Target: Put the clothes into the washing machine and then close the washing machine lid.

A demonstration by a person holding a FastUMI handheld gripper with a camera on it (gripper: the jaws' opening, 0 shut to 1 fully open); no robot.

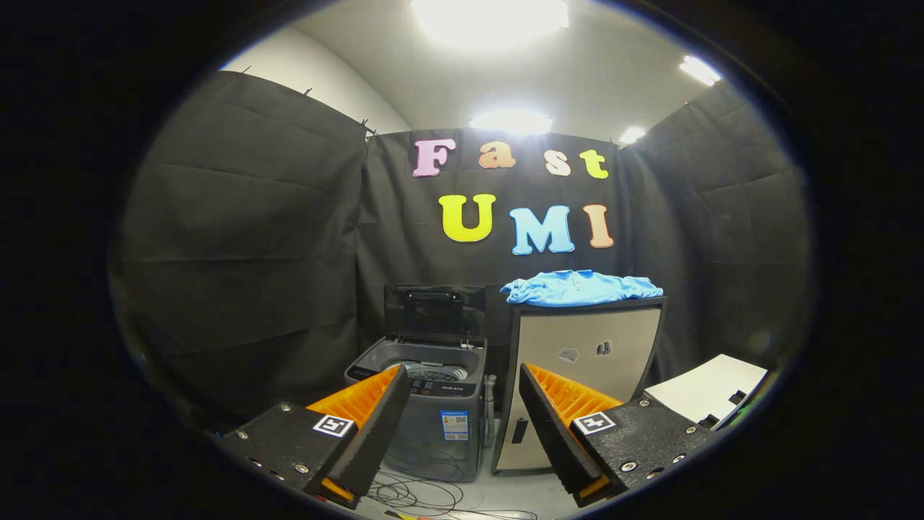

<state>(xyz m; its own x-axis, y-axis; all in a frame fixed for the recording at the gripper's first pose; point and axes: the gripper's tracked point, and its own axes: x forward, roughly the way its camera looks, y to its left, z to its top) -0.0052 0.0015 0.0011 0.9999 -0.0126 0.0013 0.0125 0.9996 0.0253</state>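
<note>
Gripper [464,426]: fingers spread wide, holding nothing. Washing machine [426,404]: beyond the fingers, lid [434,312] raised upright. Blue shirt [580,287]: farther ahead, lying atop a cabinet [585,375] just beside the machine.

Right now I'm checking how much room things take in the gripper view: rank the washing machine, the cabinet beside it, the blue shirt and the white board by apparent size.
1. Cabinet and washing machine: too alike to rank.
2. Blue shirt.
3. White board, nearer and partly cut off, so unsure.
The open gripper holds nothing.
</note>
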